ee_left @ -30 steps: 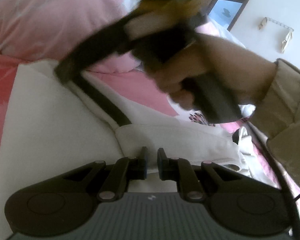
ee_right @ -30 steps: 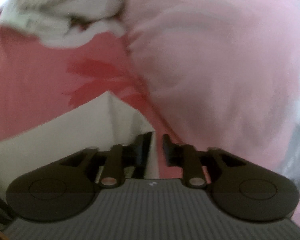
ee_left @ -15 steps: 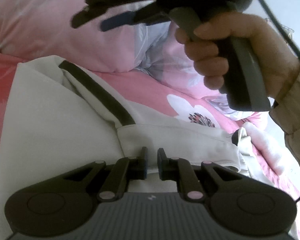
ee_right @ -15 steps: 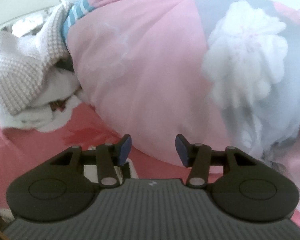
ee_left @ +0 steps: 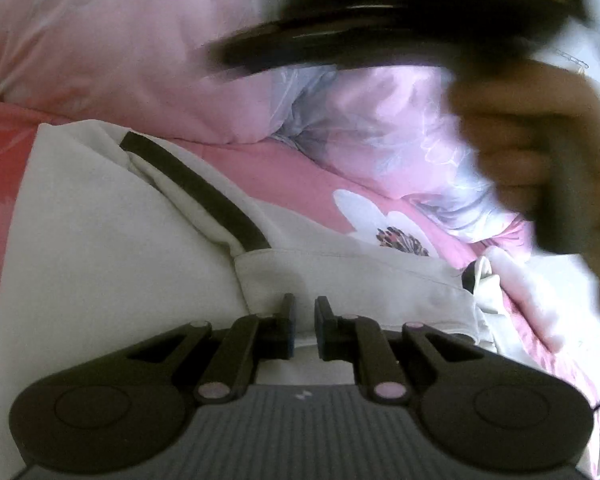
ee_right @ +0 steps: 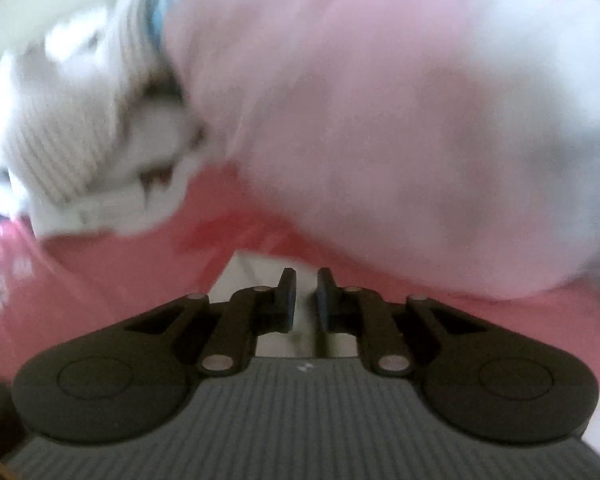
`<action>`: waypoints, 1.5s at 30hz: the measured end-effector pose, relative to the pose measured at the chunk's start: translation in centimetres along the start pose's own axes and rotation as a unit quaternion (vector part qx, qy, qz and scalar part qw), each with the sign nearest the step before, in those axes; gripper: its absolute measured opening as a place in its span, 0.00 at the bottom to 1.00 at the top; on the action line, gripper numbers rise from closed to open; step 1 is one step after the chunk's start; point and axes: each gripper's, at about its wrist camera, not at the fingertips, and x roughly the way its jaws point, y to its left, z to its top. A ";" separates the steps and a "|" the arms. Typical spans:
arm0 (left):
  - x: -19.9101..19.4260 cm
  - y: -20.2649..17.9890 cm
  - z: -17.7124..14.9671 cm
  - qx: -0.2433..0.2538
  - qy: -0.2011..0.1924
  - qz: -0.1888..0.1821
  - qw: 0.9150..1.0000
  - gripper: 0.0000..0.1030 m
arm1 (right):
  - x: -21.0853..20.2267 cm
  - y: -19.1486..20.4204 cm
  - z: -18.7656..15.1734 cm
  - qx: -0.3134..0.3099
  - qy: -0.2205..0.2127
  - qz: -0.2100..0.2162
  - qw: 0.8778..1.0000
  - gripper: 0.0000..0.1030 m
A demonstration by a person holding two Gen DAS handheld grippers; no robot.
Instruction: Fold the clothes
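The left gripper [ee_left: 303, 322] is pinching the hem of the white garment [ee_left: 100, 248] lying on the pink bedspread [ee_left: 260, 172]. The right gripper [ee_right: 306, 298] is closing its jaws over a white corner of cloth; blur is hiding whether they are gripping it.

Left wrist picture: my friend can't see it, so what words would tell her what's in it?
The left claw pinches a white garment with a dark stripe on a pink flowered bedsheet. Above, blurred, a hand holds the right claw in front of a puffy pink quilt.

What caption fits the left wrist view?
Left gripper pinches a white garment on a pink bed, blurred right gripper overhead.
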 end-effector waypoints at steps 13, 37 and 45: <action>1.2 -0.1 0.4 0.001 0.001 0.003 1.000 0.12 | -23.9 -13.3 -19.5 0.305 -0.079 -0.217 0.924 0.14; 2.1 -0.3 1.0 0.001 0.002 0.002 1.000 0.12 | -21.6 -17.8 -26.2 0.413 -0.106 -0.200 0.882 0.11; 2.0 -0.4 0.9 0.000 0.001 -0.002 1.000 0.12 | -14.4 -14.7 -24.2 0.219 -0.013 -0.287 0.932 0.06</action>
